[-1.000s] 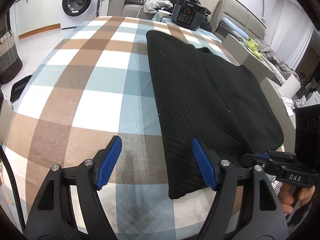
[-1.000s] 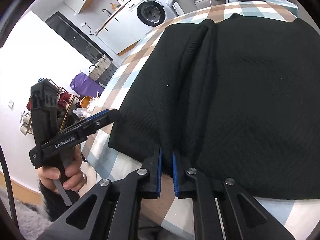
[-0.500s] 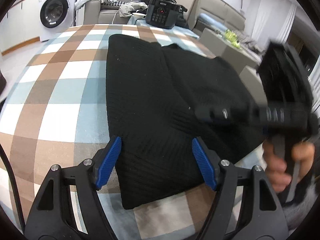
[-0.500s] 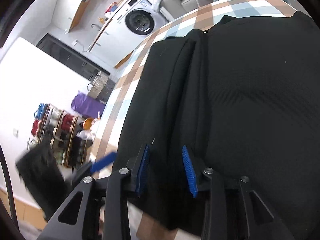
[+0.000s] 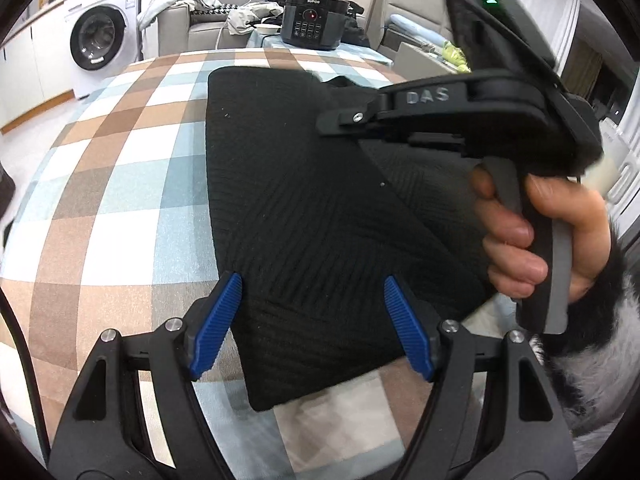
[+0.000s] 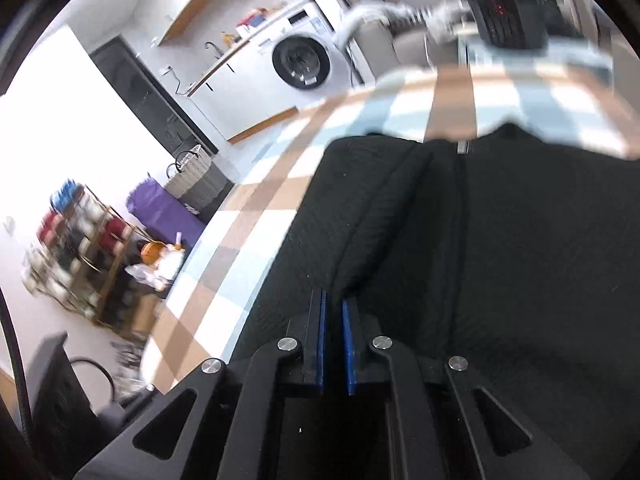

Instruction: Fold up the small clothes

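- Currently the black knit garment [image 5: 304, 216] lies folded on the checked table [image 5: 120, 184].
- Left hand-held gripper [image 5: 312, 320] hovers spread wide over its near corner.
- Right hand-held gripper [image 6: 333, 336], having just closed, pinches a fold of the cloth.

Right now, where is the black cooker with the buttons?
In the left wrist view, the black cooker sits top centre, beyond the checked table's far edge.

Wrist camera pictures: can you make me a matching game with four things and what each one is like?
Things:
1. black garment
2. washing machine
3. left gripper
4. right gripper

What it is like:
A. jaws shut
B. white, at the back of the room
C. lying on the checked tablecloth
D. jaws open wide

Pairs: 1-C, 2-B, 3-D, 4-A.
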A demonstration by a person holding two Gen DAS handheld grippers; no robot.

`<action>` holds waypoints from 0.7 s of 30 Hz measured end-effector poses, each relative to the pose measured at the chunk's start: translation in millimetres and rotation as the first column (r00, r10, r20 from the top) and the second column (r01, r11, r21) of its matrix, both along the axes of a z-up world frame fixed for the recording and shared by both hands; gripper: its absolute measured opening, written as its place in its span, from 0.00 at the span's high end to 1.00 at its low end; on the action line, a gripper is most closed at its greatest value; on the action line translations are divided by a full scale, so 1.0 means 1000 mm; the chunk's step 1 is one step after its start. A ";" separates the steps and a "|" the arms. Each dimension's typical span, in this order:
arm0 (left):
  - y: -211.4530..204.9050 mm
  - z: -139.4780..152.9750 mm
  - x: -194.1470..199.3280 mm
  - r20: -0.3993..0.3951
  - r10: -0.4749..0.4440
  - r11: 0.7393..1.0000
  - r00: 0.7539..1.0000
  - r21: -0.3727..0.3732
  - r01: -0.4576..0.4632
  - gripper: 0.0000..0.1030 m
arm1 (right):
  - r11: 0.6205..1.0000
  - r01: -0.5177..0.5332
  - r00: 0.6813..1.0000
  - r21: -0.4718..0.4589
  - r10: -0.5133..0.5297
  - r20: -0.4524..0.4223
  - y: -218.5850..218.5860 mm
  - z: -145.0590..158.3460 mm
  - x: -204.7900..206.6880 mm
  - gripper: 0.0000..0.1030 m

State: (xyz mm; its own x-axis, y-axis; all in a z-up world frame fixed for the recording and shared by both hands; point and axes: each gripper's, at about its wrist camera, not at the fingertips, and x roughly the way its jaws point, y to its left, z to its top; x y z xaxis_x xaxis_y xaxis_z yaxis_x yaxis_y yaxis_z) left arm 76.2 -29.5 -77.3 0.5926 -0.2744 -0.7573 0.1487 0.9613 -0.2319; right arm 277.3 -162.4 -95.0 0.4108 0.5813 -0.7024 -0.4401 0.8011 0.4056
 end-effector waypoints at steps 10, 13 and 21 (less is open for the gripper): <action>-0.005 0.021 -0.002 0.044 -0.017 0.999 0.999 -0.039 0.019 0.31 | 0.998 0.061 0.993 -0.009 -0.062 -0.104 -0.018 -0.037 0.015 0.93; -0.013 0.019 0.000 0.038 -0.029 0.999 0.999 -0.032 0.030 0.31 | 0.998 0.068 0.997 0.005 -0.067 -0.047 -0.022 -0.026 0.002 0.93; -0.028 -0.003 0.013 -0.013 -0.060 0.998 0.998 -0.036 0.059 0.31 | 0.998 0.065 0.994 0.021 -0.063 -0.085 -0.032 -0.020 -0.006 0.99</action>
